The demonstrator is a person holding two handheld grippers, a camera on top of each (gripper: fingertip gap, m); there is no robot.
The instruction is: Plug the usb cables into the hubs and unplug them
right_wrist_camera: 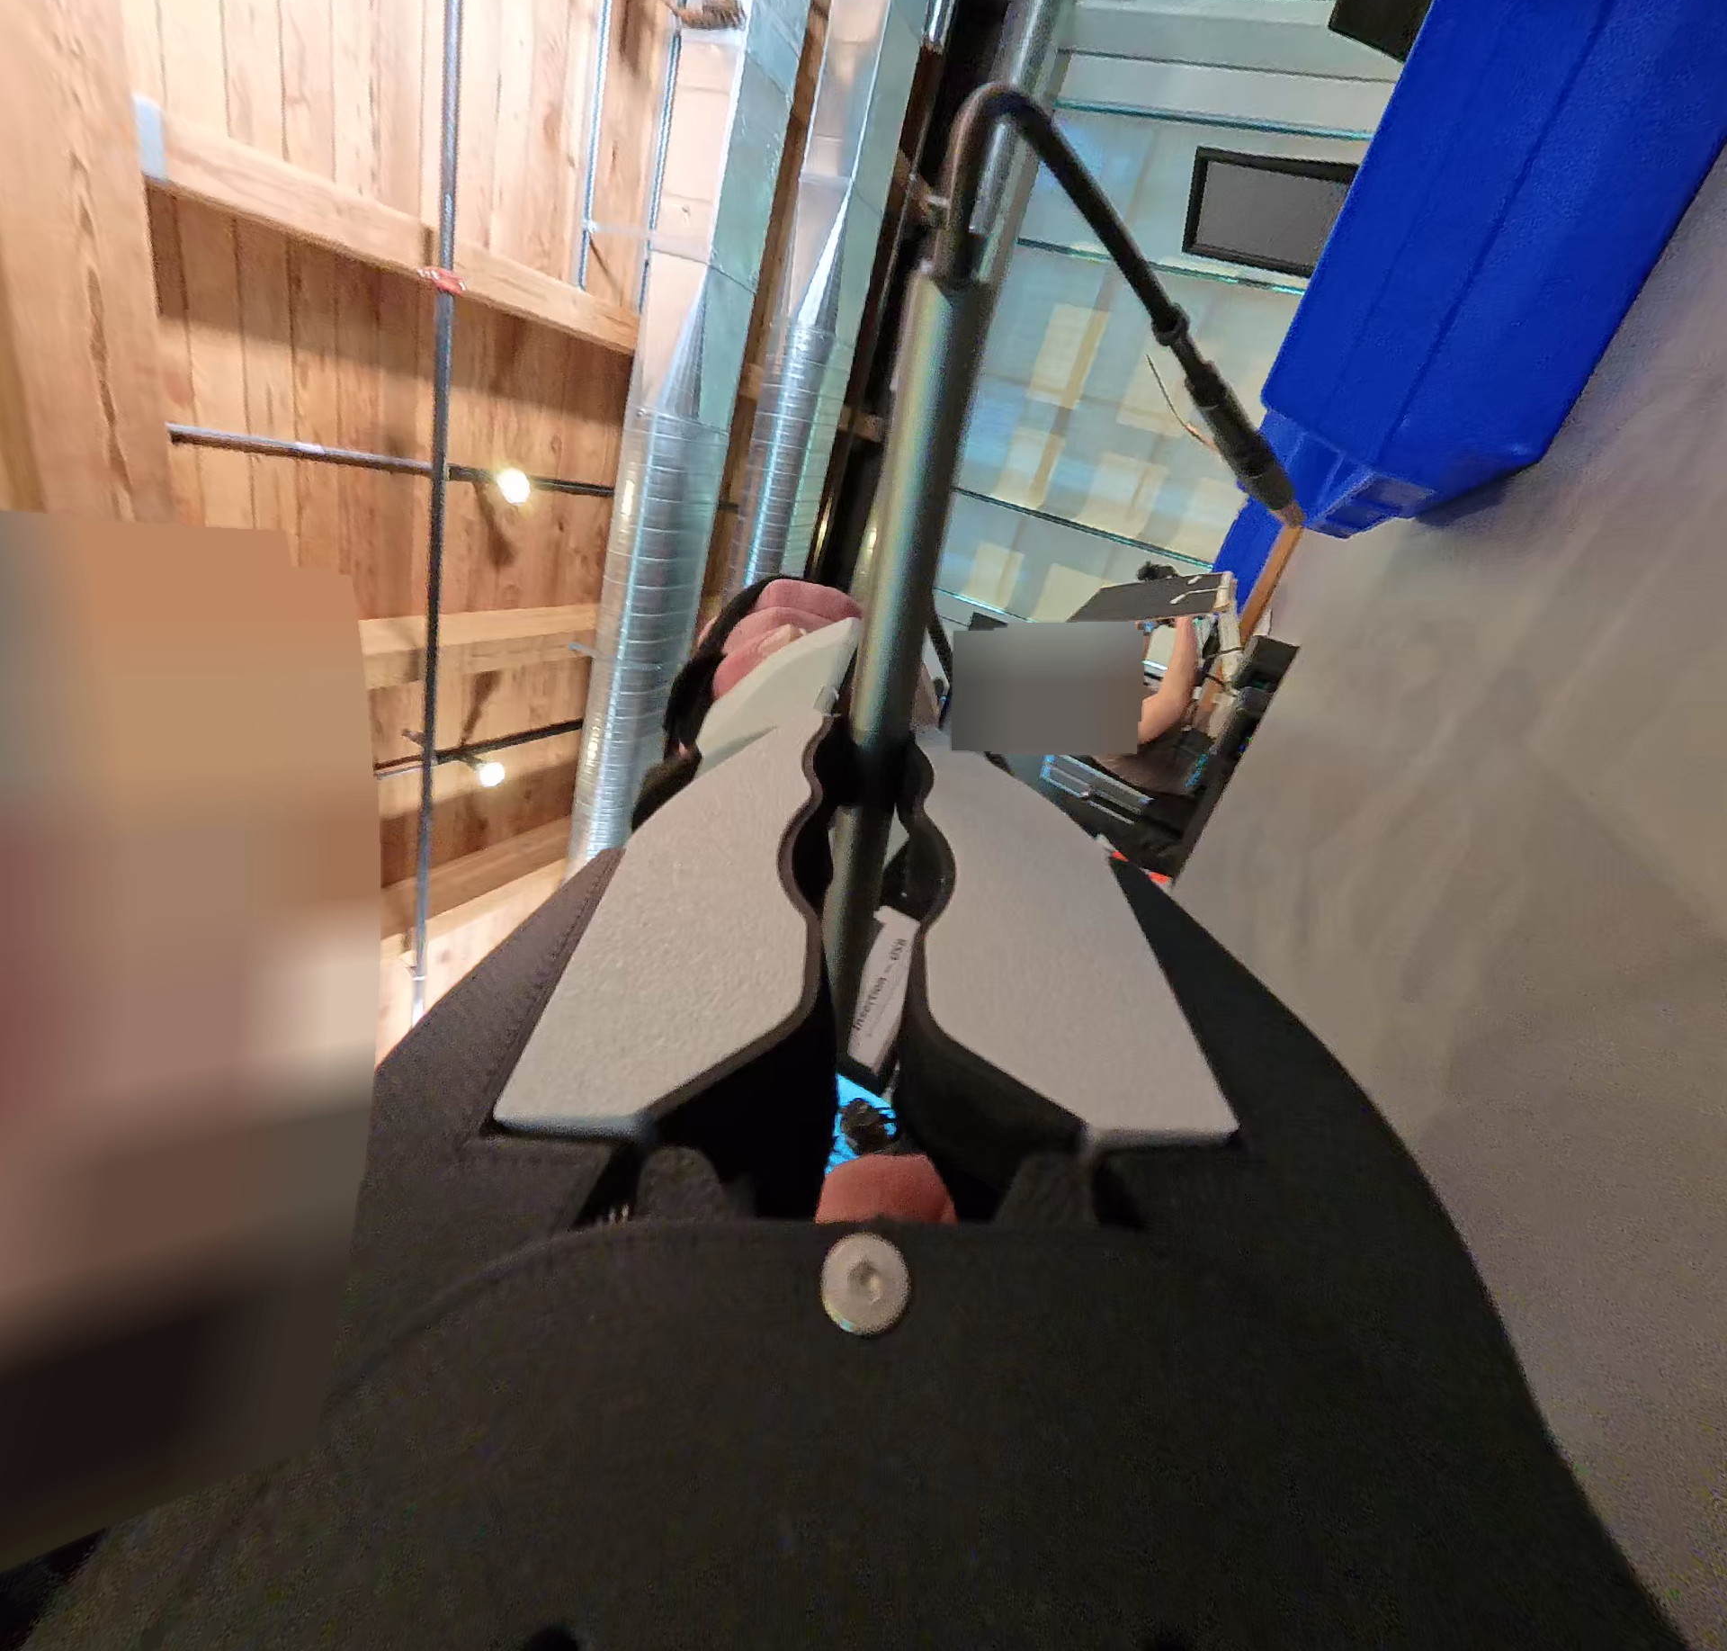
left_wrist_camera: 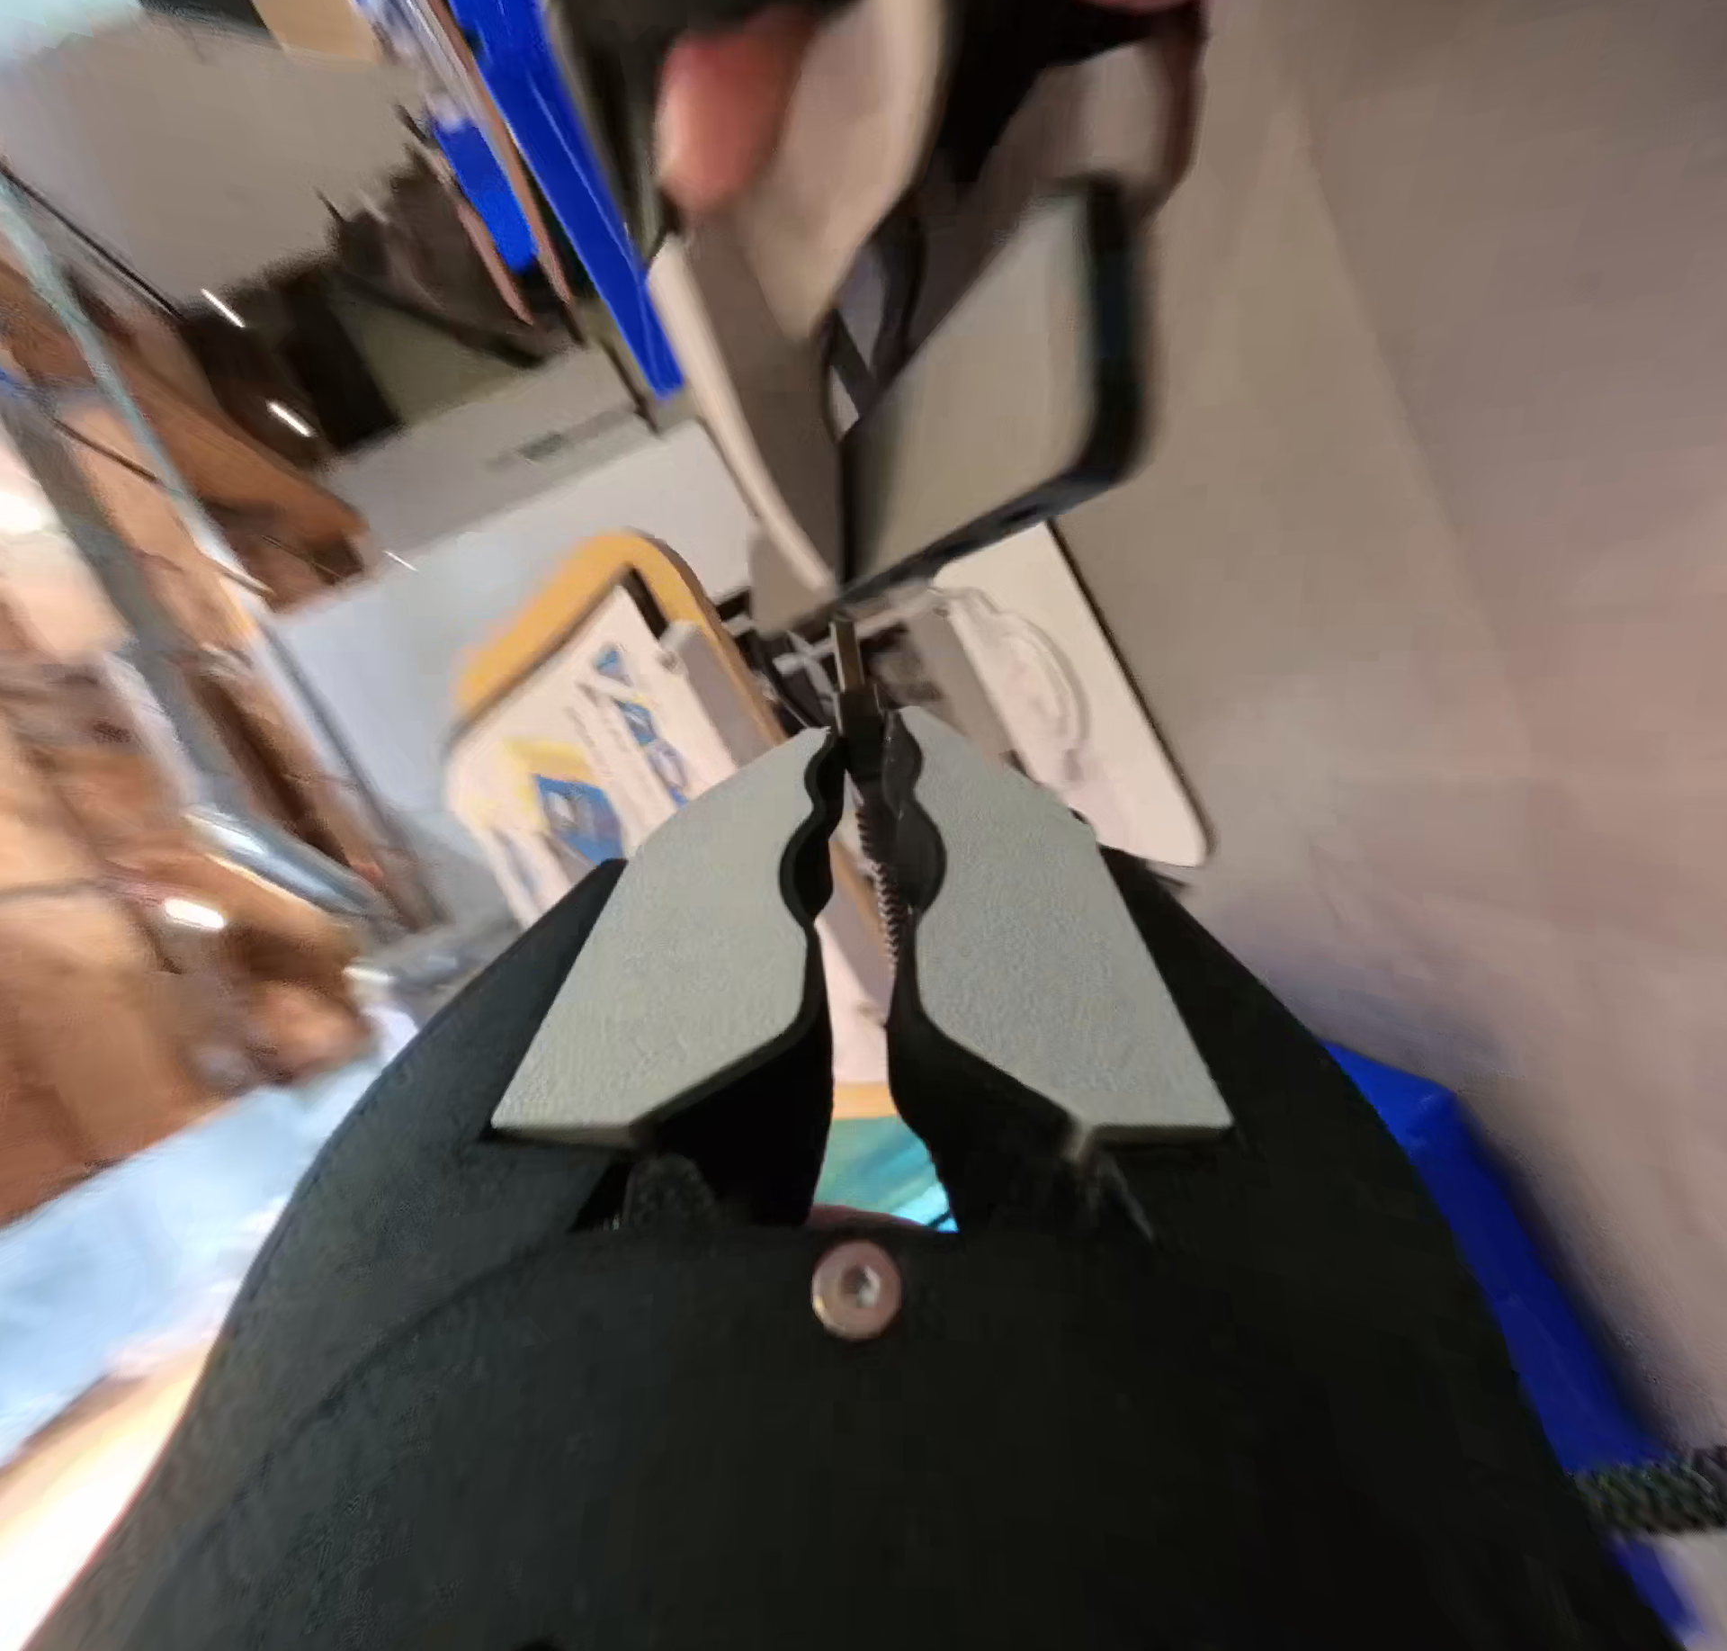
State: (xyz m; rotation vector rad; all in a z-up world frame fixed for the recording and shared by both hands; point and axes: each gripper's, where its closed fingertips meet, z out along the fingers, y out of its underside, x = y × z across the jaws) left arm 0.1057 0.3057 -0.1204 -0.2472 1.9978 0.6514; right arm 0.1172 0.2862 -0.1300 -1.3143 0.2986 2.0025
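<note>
In the left wrist view my left gripper [left_wrist_camera: 860, 746] is shut on the black body of a USB plug [left_wrist_camera: 849, 671]. Its braided cable [left_wrist_camera: 878, 868] runs back between the fingers. The bare metal tip points at the lower edge of a flat grey hub [left_wrist_camera: 981, 372] with a black rim, very close to it; I cannot tell if it touches. My right gripper [right_wrist_camera: 864, 765] is shut on that hub [right_wrist_camera: 897, 531], seen edge-on and held up off the table. The hub's own dark cable [right_wrist_camera: 1121, 251] loops over its far end. A left finger [right_wrist_camera: 776, 681] shows beside the hub.
A grey table top [left_wrist_camera: 1448, 578] lies to the right. A white sheet [left_wrist_camera: 1075, 699] and a yellow-rimmed printed board [left_wrist_camera: 579, 718] lie beyond the plug. Blue bins [right_wrist_camera: 1495, 204] stand at the table's edge. A person [right_wrist_camera: 1168, 699] works far off.
</note>
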